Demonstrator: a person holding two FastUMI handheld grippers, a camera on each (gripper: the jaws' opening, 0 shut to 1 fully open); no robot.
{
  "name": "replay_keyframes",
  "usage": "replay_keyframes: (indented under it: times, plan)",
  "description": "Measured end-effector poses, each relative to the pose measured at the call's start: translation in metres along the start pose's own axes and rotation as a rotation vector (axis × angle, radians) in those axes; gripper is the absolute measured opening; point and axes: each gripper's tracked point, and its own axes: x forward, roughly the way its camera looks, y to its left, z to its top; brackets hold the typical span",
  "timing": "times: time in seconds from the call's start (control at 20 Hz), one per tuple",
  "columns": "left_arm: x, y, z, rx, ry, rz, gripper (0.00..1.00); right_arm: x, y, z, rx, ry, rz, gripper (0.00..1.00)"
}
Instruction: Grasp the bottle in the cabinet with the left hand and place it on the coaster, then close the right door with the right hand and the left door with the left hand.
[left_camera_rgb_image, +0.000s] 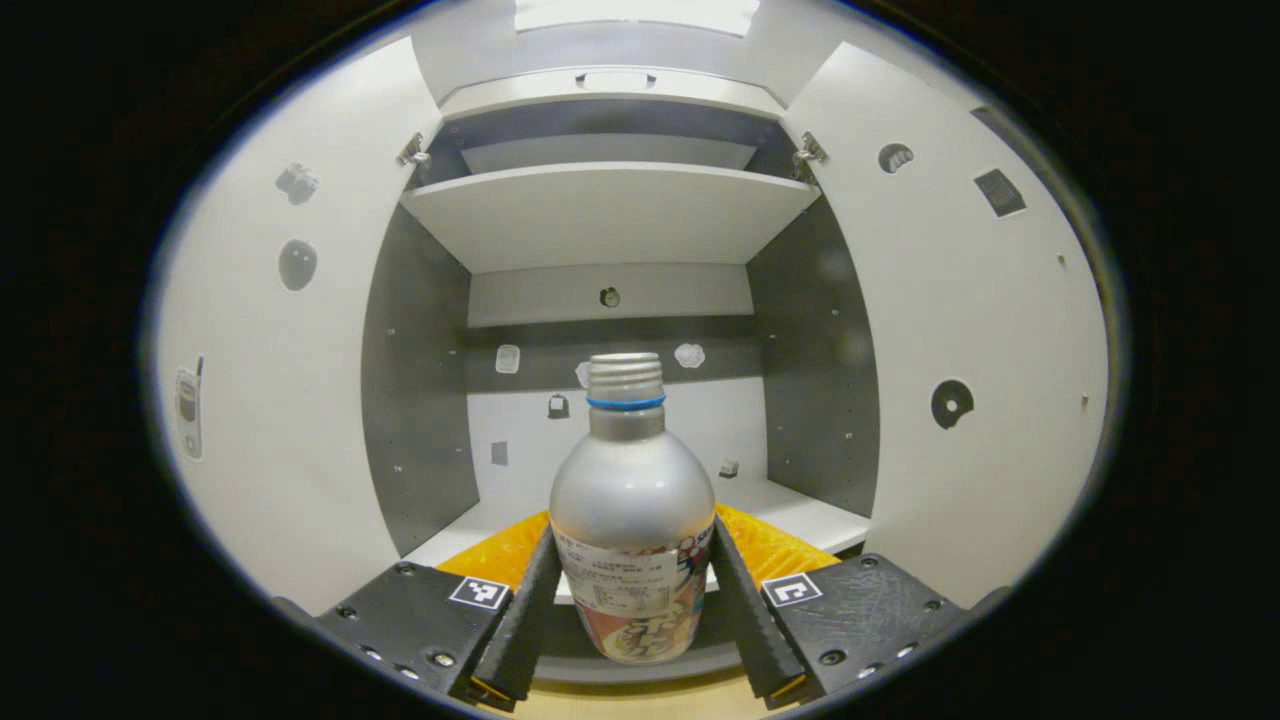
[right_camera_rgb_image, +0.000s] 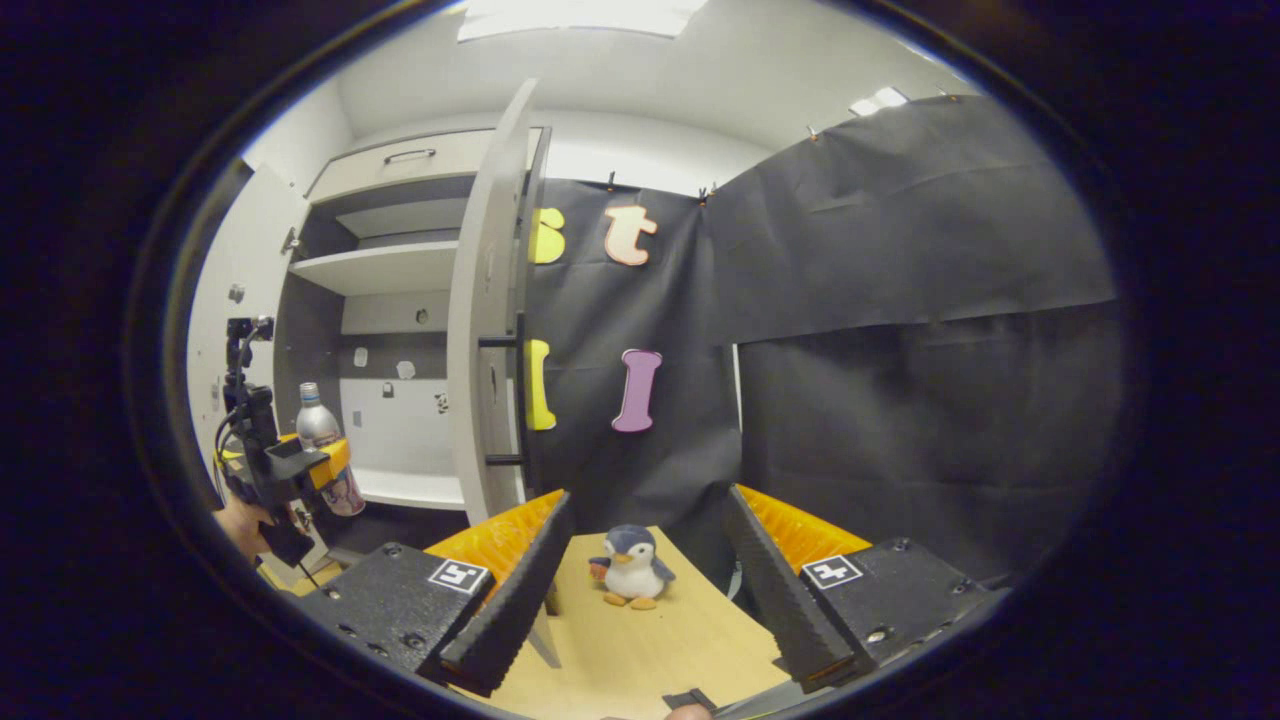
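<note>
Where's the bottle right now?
In the left gripper view the bottle stands upright between the left gripper fingers, before the open cabinet's lower shelf.

Penguin plush (right_camera_rgb_image: 632, 566) upright (facing camera) on wooden table (right_camera_rgb_image: 640, 650).

A pale wooden counter (right_camera_rgb_image: 640, 640) stands before a wall of black cloth (right_camera_rgb_image: 900, 330) pinned along its top edge, with a white ceiling and a bright light panel (right_camera_rgb_image: 580, 15) overhead, while a small plush penguin (right_camera_rgb_image: 632, 566) sits upright near the counter's far end.
</note>
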Motion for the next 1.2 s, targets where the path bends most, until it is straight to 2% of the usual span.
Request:
replay_keyframes:
  times: [0.15,0.2,0.35,0.4,0.5,0.65,0.7,0.75,0.8,0.95,1.0,1.05,1.1,1.15,1.2]
  plan:
    - [-0.020,-0.004,-0.013,-0.009,-0.003,-0.007,0.80,0.004,0.013,-0.005,-0.013,0.012,0.036,0.99]
    - [-0.024,-0.006,-0.017,-0.015,0.004,-0.014,0.77,0.005,0.018,-0.007,-0.017,0.018,0.050,0.99]
    - [-0.043,-0.010,-0.033,0.006,0.020,-0.020,0.77,0.007,0.028,-0.014,-0.026,0.033,0.080,0.99]
    - [-0.050,-0.011,-0.039,0.011,0.026,-0.018,0.77,0.007,0.031,-0.016,-0.025,0.040,0.089,0.96]
    - [-0.059,-0.013,-0.051,0.017,0.047,-0.017,0.77,0.009,0.037,-0.019,-0.025,0.051,0.105,0.99]
    - [-0.072,-0.015,-0.067,0.021,0.077,-0.015,0.77,0.010,0.043,-0.023,-0.032,0.065,0.123,0.99]
    - [-0.075,-0.016,-0.072,0.022,0.088,-0.012,0.81,0.011,0.045,-0.025,-0.036,0.070,0.124,0.99]
    - [-0.079,-0.017,-0.077,0.021,0.098,-0.011,0.77,0.012,0.047,-0.027,-0.035,0.075,0.130,0.99]
    - [-0.082,-0.017,-0.082,0.021,0.107,-0.011,0.81,0.012,0.049,-0.027,-0.035,0.080,0.132,0.99]
    - [-0.091,-0.016,-0.098,0.031,0.127,-0.010,0.81,0.014,0.048,-0.032,-0.039,0.094,0.131,0.96]
    - [-0.094,-0.015,-0.107,0.029,0.150,-0.008,0.77,0.014,0.048,-0.034,-0.042,0.098,0.128,0.99]
    - [-0.100,-0.015,-0.120,0.022,0.179,-0.006,0.77,0.015,0.046,-0.035,-0.043,0.101,0.120,0.96]
    - [-0.104,-0.016,-0.129,0.012,0.201,-0.008,0.81,0.014,0.045,-0.036,-0.042,0.104,0.117,0.99]
    - [-0.109,-0.018,-0.137,0.012,0.220,-0.008,0.77,0.014,0.045,-0.038,-0.043,0.108,0.114,0.96]
    - [-0.113,-0.020,-0.144,0.016,0.234,-0.012,0.77,0.014,0.045,-0.040,-0.044,0.113,0.114,0.99]
